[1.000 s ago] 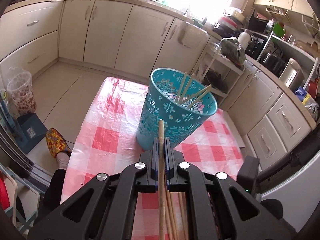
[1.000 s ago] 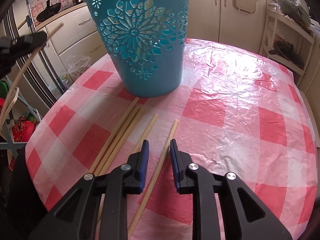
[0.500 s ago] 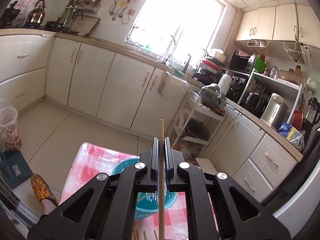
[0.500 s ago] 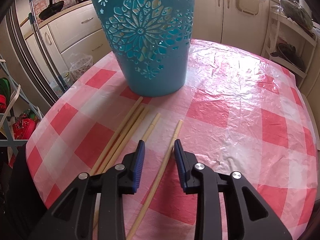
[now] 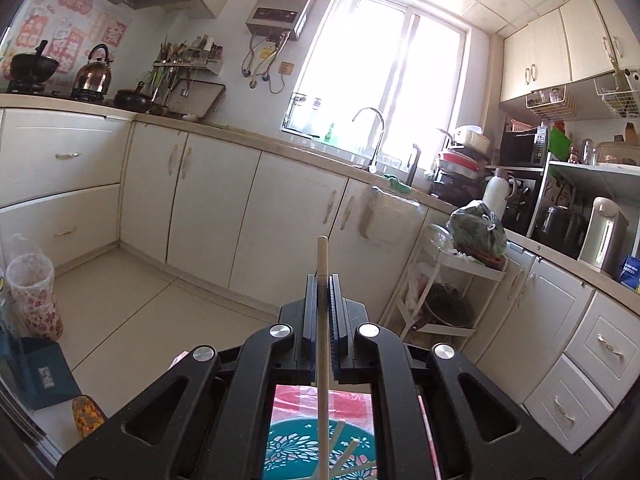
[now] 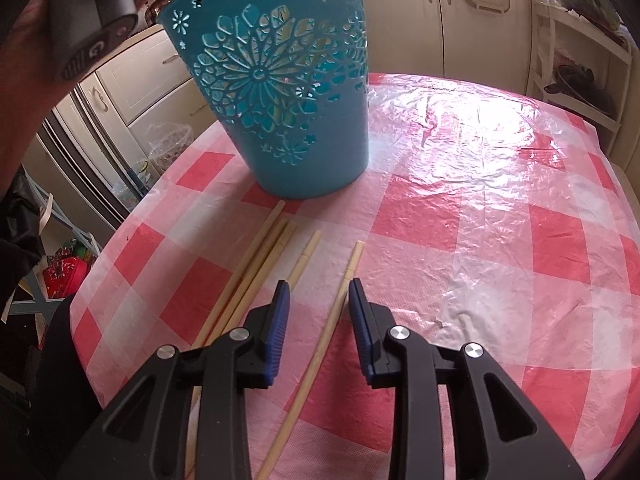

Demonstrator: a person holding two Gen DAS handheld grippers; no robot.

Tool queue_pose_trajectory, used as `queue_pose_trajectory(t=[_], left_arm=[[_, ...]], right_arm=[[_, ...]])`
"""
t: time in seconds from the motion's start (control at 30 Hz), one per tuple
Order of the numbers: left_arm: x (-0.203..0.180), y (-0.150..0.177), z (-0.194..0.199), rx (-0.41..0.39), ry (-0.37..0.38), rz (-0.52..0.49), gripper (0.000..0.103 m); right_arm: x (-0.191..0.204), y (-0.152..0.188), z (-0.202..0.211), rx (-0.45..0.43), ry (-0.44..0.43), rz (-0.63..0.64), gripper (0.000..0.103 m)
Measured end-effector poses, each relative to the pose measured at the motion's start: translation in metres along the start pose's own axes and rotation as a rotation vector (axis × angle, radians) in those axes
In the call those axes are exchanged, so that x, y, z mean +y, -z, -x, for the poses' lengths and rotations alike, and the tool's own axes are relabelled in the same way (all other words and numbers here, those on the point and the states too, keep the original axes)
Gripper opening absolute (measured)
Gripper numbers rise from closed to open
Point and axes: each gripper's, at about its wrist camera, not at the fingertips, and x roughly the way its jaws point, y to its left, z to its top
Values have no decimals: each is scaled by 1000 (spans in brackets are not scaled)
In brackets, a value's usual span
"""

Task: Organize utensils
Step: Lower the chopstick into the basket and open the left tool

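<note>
My left gripper [image 5: 322, 284] is shut on a wooden chopstick [image 5: 322, 320] whose lower end hangs over the mouth of the teal cut-out basket [image 5: 288, 444], where other chopsticks lean. In the right wrist view the same basket [image 6: 280, 92] stands on the red-checked tablecloth [image 6: 480, 208]. Several chopsticks [image 6: 256, 264] lie in front of it. My right gripper [image 6: 318, 296] is open and low over the cloth, with one loose chopstick [image 6: 340, 300] lying between its fingers, untouched. A hand [image 6: 48, 20] holding the left gripper's handle shows at the top left, above the basket.
Kitchen cabinets [image 5: 240, 216], a sink tap [image 5: 372, 132] and a white rack [image 5: 452, 280] lie beyond the table. A bin with a patterned bag [image 5: 32, 296] stands on the floor at left. The table edge [image 6: 100, 264] curves close on the left.
My left gripper has risen and tilted up with its chopstick, so the basket has dropped to the bottom of its view. The right gripper has crept forward over the loose chopstick.
</note>
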Motion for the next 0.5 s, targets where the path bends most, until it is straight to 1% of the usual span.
queue_pose_trajectory(t=[0.2,0.37,0.43,0.47,0.5], left_arm=[[-1,18,2,25,-4,-58,5],[-5,31,3,118,-17,-147,7],[0,35,9,136,-26,-147,14],[3,36,14,143,-32,-145,23],[6,39,20,141,-40,-144,35]], right_arm=[[-2,0,2,0,-5,-5,31],[-2,0,2,0,-7,-7,31],[-3,0,3,0,-14,-12,31],[-4,0,3,0,-17,-15,31],[-5,0,4,0,-19,-17,31]])
